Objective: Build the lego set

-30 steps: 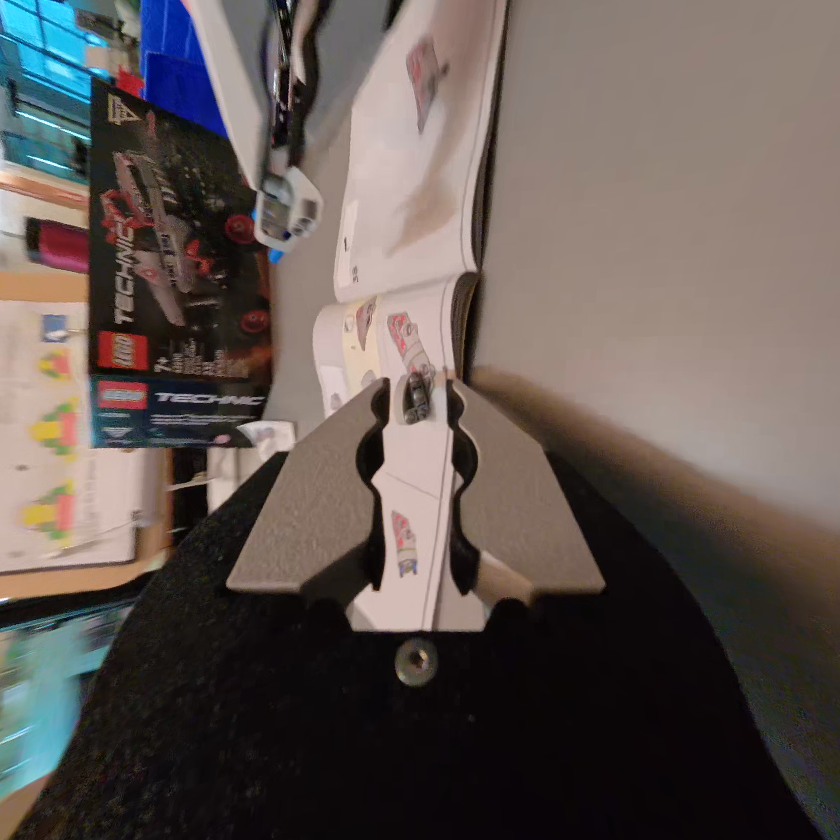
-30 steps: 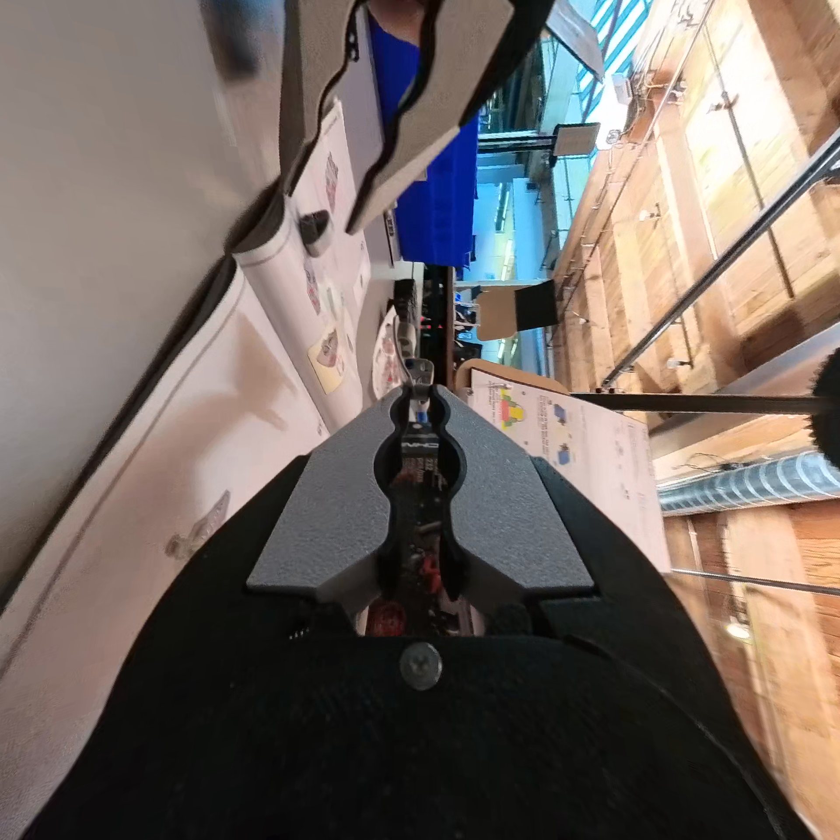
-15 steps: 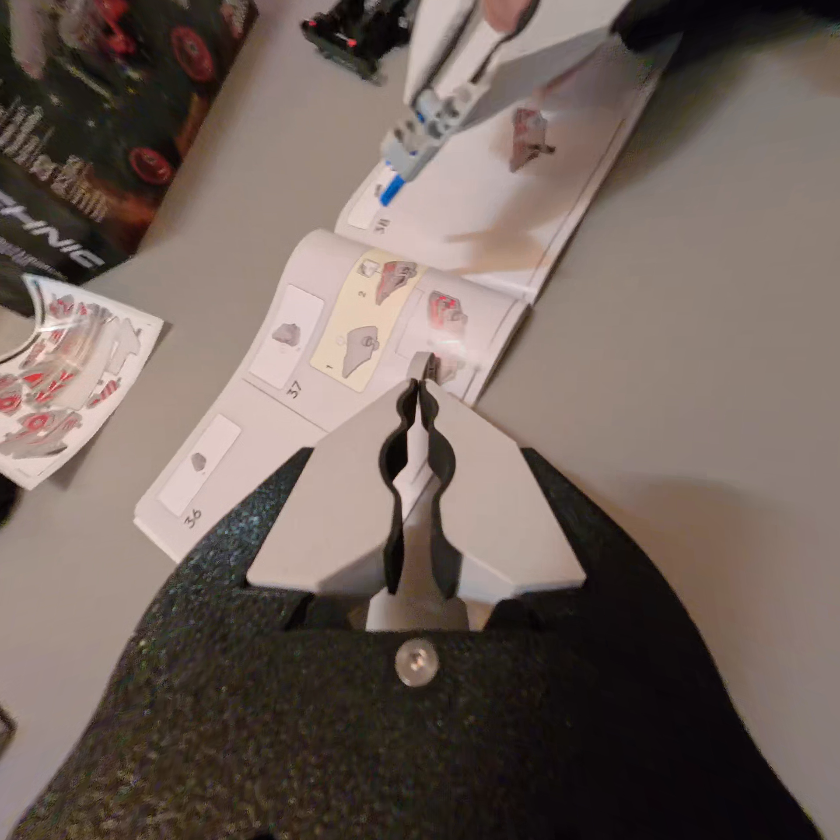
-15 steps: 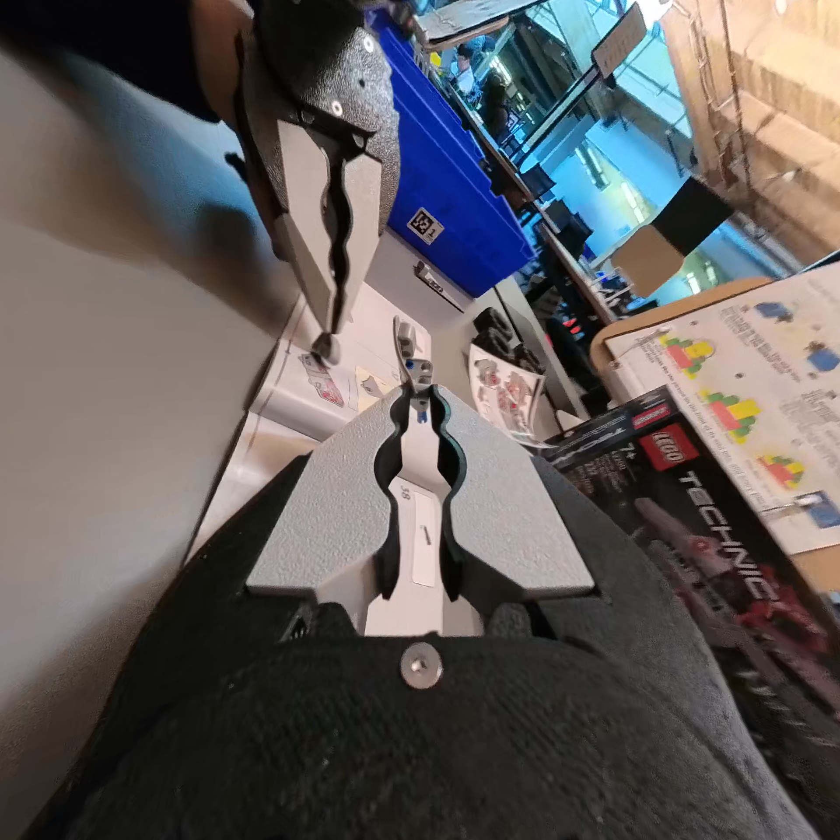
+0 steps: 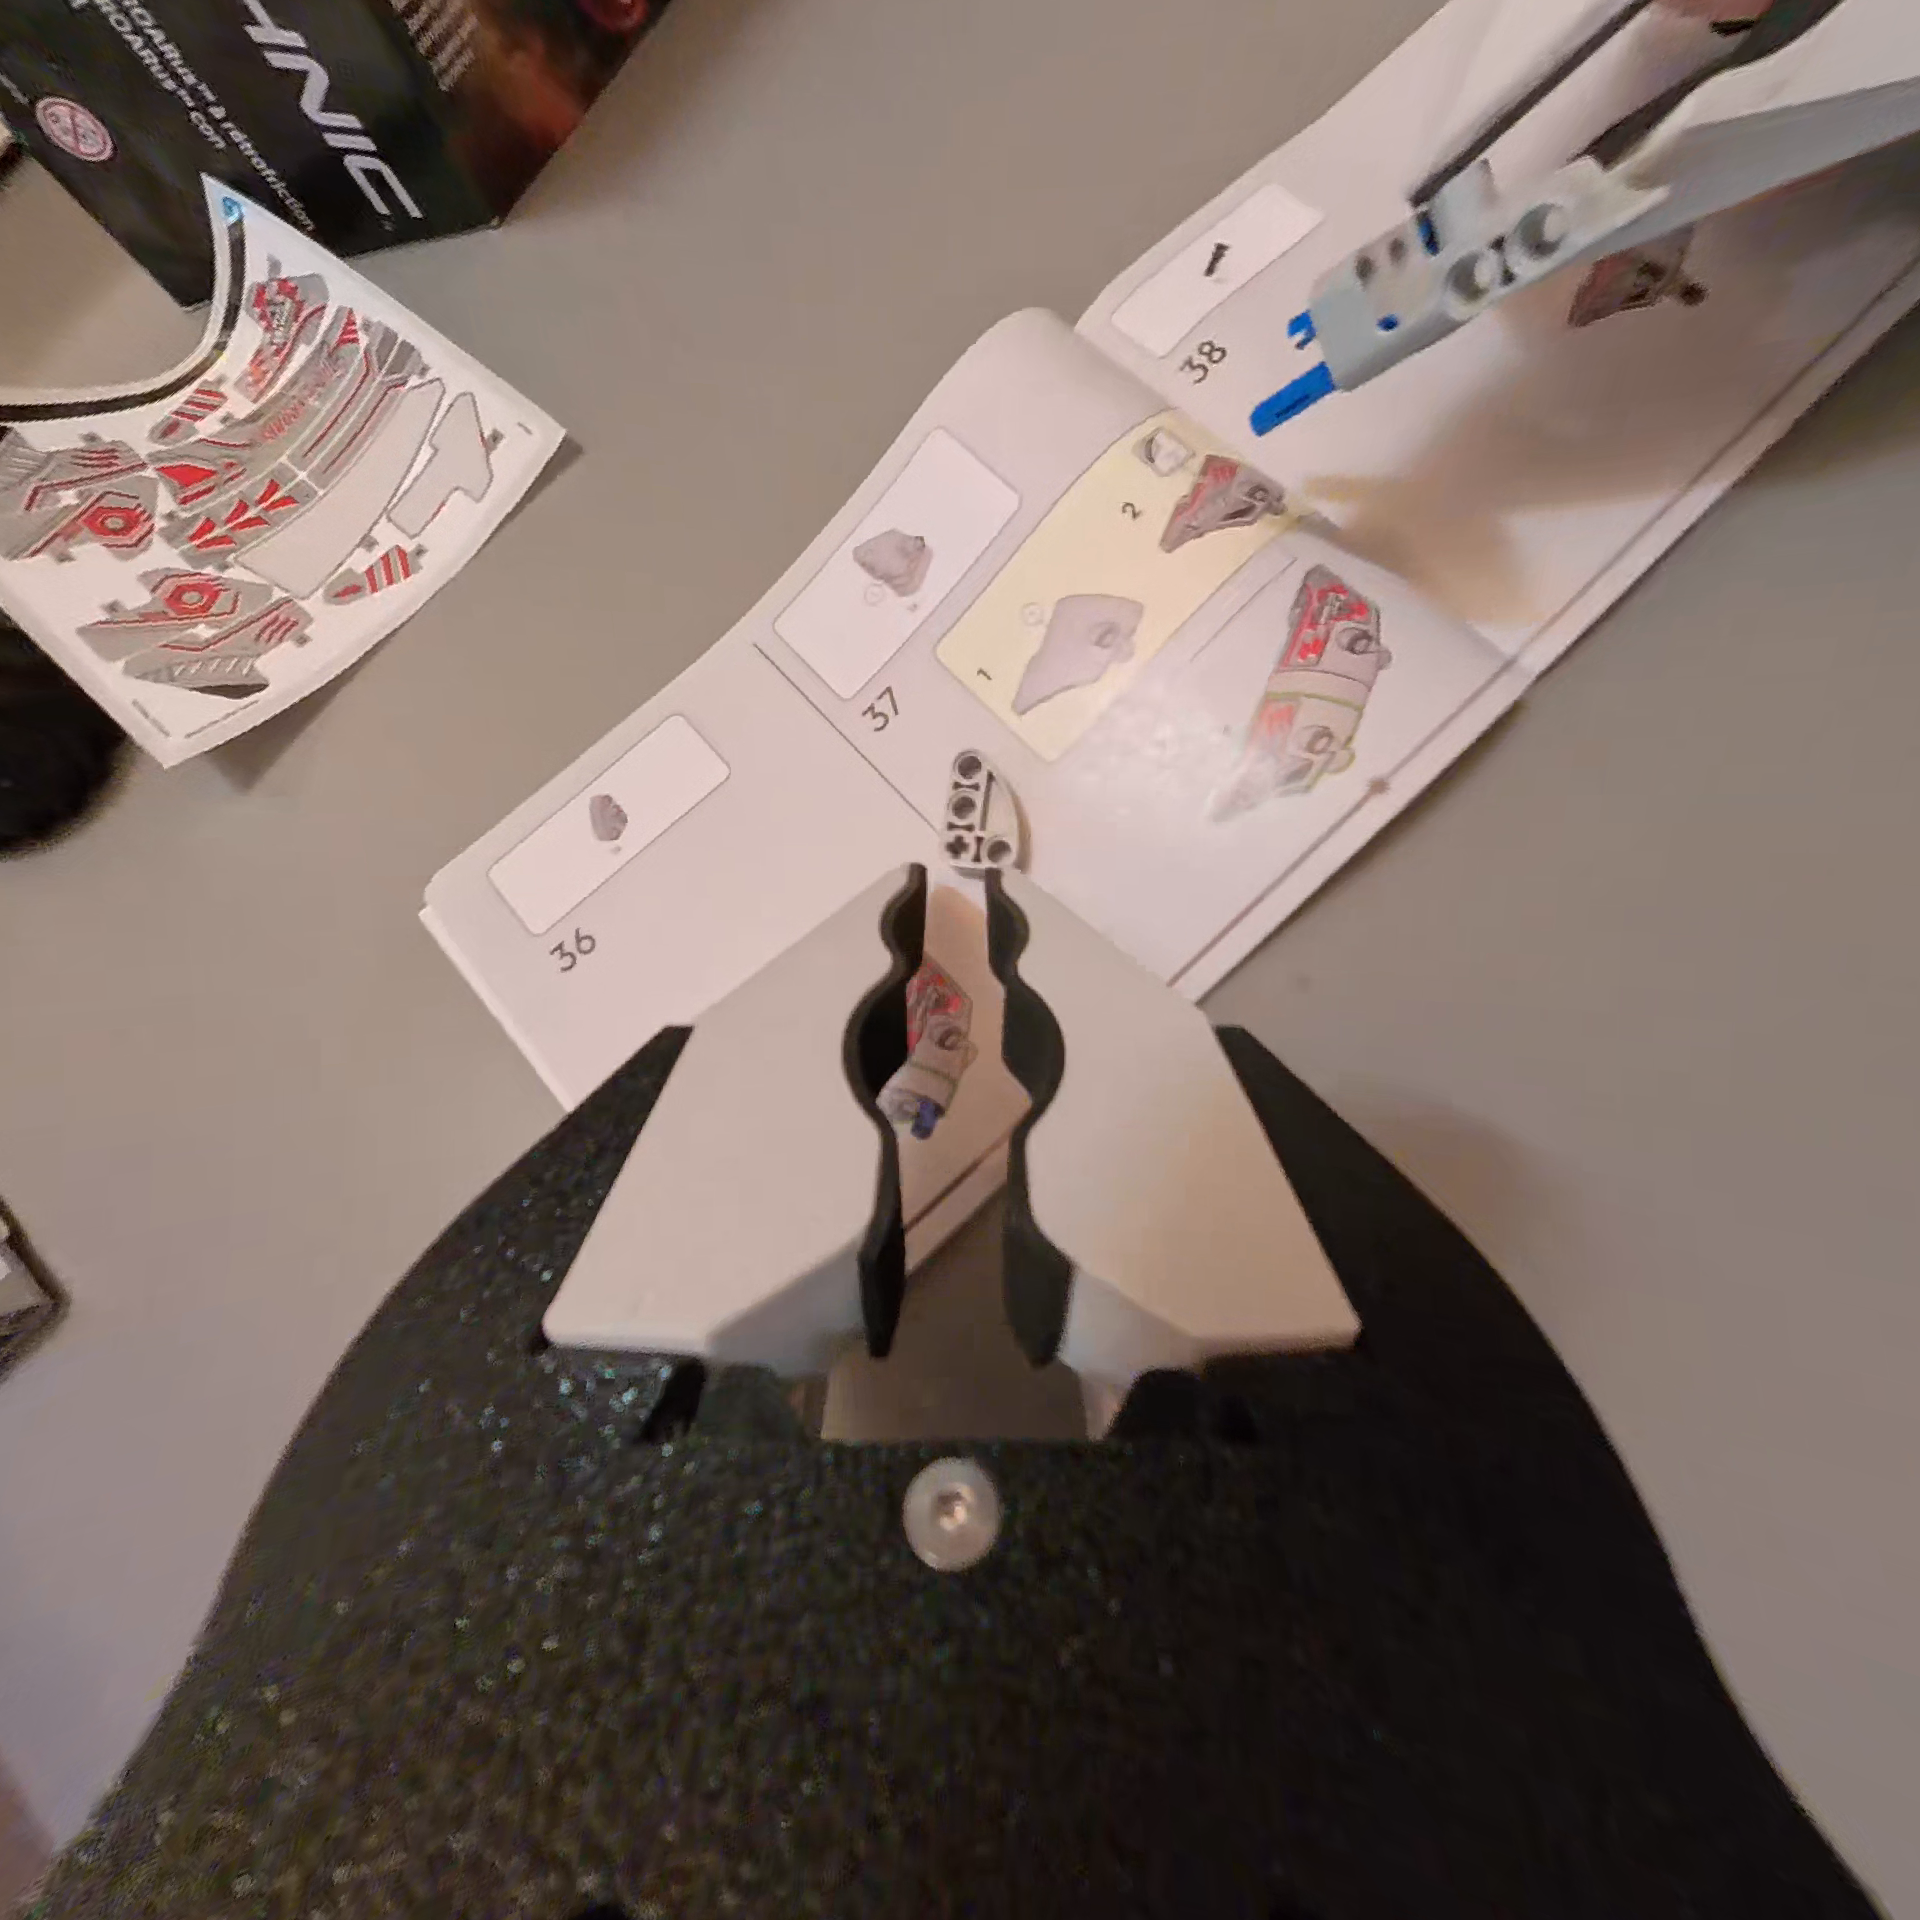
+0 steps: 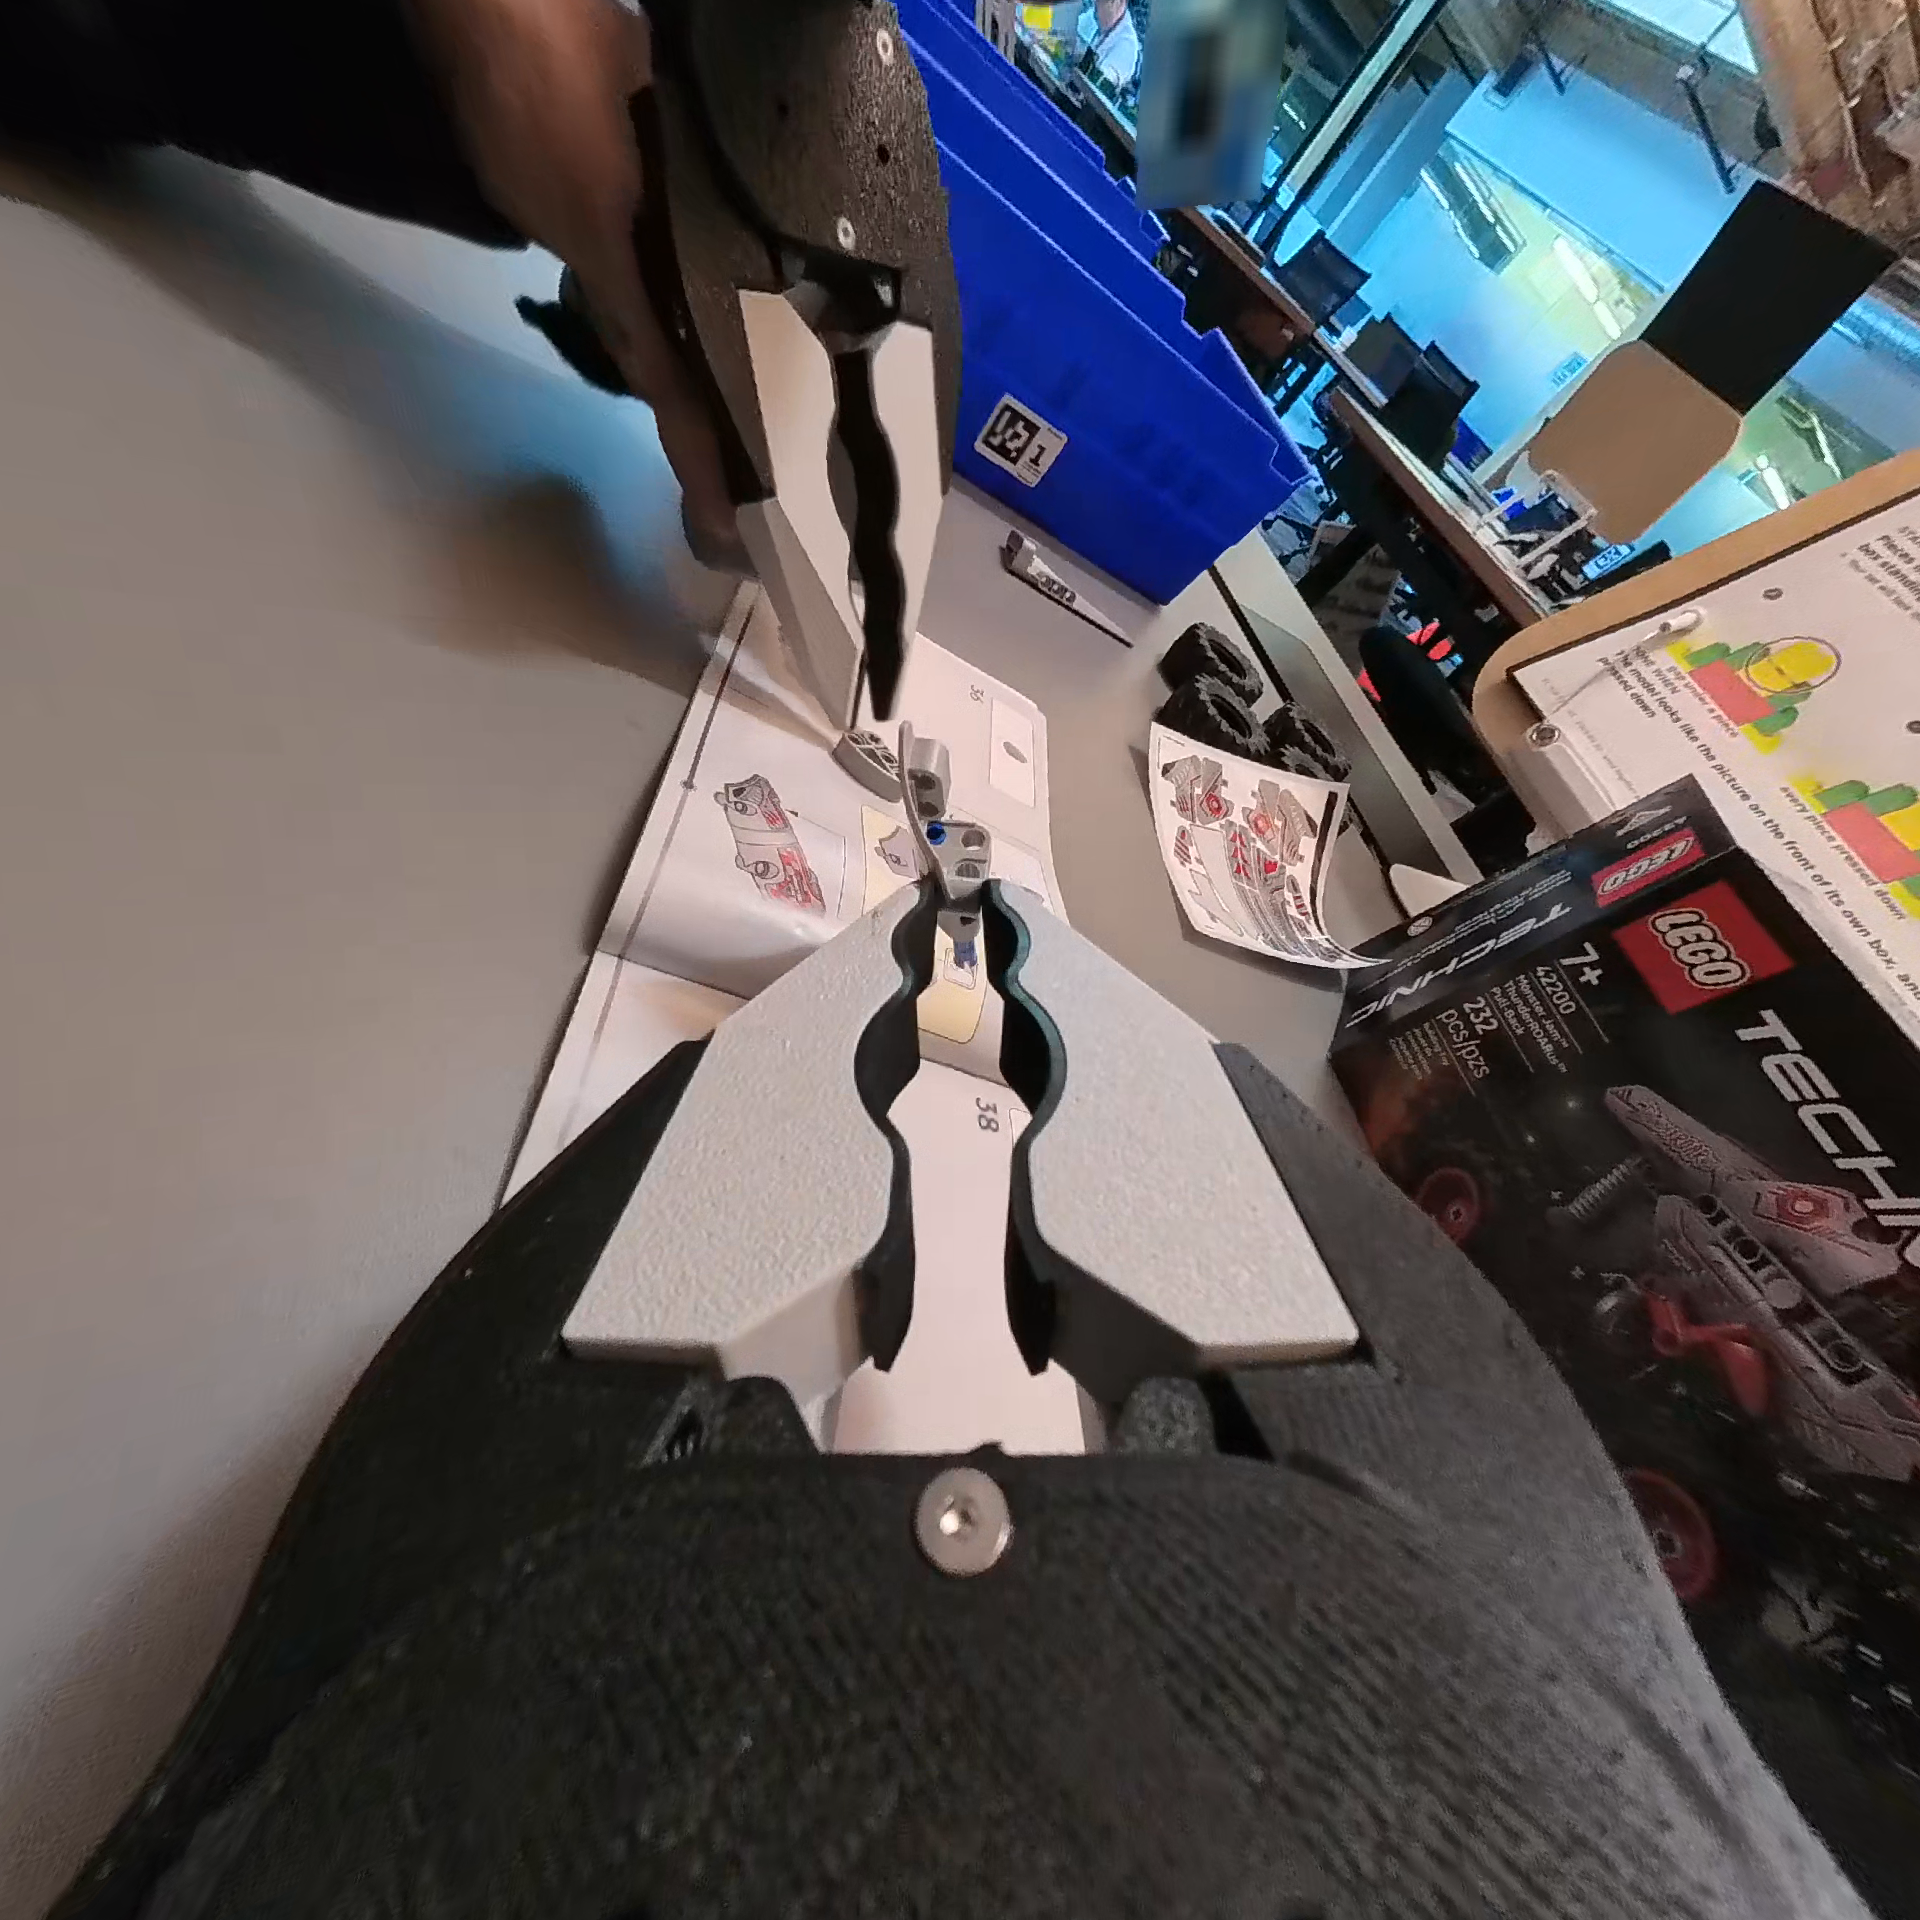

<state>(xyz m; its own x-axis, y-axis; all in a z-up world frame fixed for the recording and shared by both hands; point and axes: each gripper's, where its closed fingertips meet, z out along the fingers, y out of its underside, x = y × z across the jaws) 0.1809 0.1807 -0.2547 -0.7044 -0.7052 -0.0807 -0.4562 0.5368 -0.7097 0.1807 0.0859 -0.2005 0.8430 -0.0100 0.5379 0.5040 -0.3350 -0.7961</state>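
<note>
An open instruction booklet [image 5: 727,831] lies on the grey table. A small grey Technic piece [image 5: 977,812] lies on its page, just past the tips of my left gripper [image 5: 954,883], whose jaws stand slightly apart and empty. My right gripper [image 6: 951,902] is shut on a grey Technic assembly with blue pins [image 6: 940,821] and holds it above the booklet [image 6: 748,862]. In the left wrist view that assembly [image 5: 1403,281] is at the top right. In the right wrist view the left gripper [image 6: 878,707] points down at the small piece [image 6: 868,750].
The black set box [image 5: 260,104] and a curled sticker sheet [image 5: 239,468] lie left of the booklet. In the right wrist view the box [image 6: 1662,1143] is at the right, with black tyres [image 6: 1236,707], blue bins [image 6: 1091,364] and a picture board [image 6: 1766,675] behind. The gap from one gripper's tips to the other's is roughly 12 cm.
My left gripper was shut on the small grey piece half a second ago; it has opened slightly and the piece now lies on the booklet. The right gripper still holds the assembly.
</note>
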